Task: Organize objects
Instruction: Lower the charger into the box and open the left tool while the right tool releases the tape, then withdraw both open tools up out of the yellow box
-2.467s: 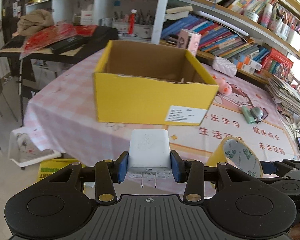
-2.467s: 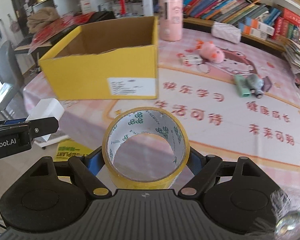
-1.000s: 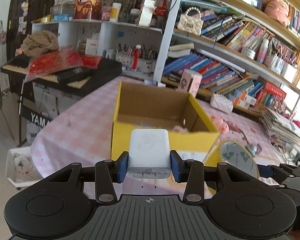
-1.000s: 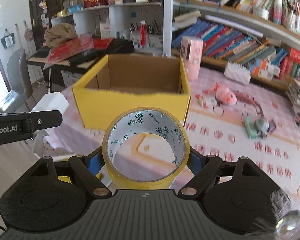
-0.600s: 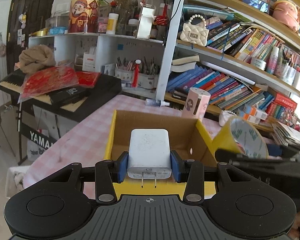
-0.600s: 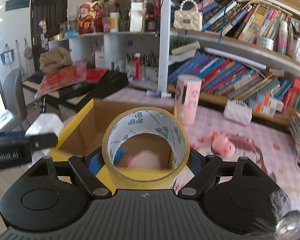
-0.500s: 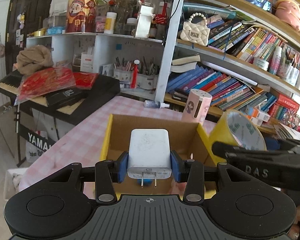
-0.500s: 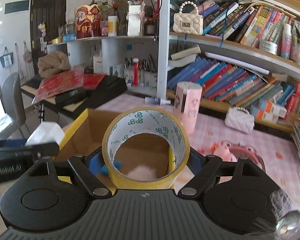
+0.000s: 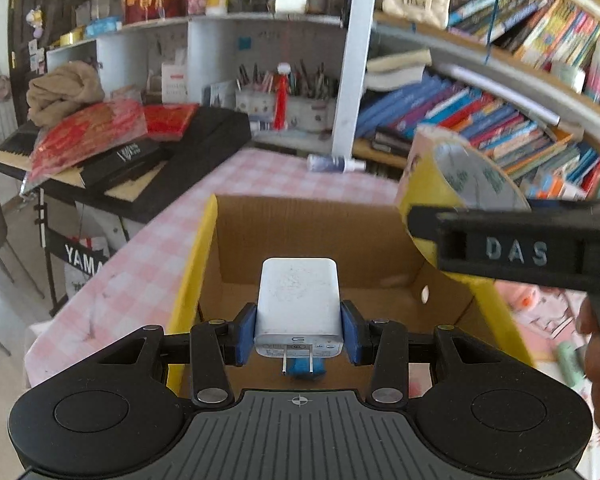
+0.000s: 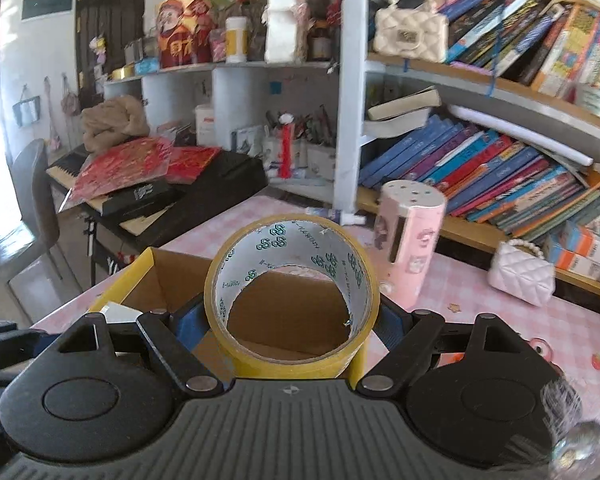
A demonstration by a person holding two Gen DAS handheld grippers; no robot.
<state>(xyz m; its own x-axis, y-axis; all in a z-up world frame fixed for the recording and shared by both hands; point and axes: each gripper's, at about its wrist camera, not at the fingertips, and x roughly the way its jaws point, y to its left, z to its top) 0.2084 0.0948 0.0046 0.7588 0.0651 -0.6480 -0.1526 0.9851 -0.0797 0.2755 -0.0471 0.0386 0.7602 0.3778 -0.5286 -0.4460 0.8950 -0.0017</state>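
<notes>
My left gripper (image 9: 299, 330) is shut on a white plug-in charger (image 9: 299, 306), prongs toward the camera, and holds it over the open yellow cardboard box (image 9: 194, 264). A small blue object (image 9: 302, 370) lies on the box floor beneath it. My right gripper (image 10: 290, 322) is shut on a yellow tape roll (image 10: 292, 300) and holds it above the same box (image 10: 140, 272). The tape roll (image 9: 456, 176) and the right gripper's finger show at the right of the left wrist view, over the box's right wall.
The box stands on a pink checked tablecloth (image 9: 148, 248). A pink cylinder (image 10: 410, 248) and a pink quilted pouch (image 10: 522, 272) stand behind the box. Bookshelves (image 10: 500, 168) line the back. A keyboard piano (image 9: 132, 160) with red packets stands at the left.
Both grippers have moved forward and up, from in front of the box to above its opening. The right gripper with the tape has come closer to the left one. Both grips are unchanged.
</notes>
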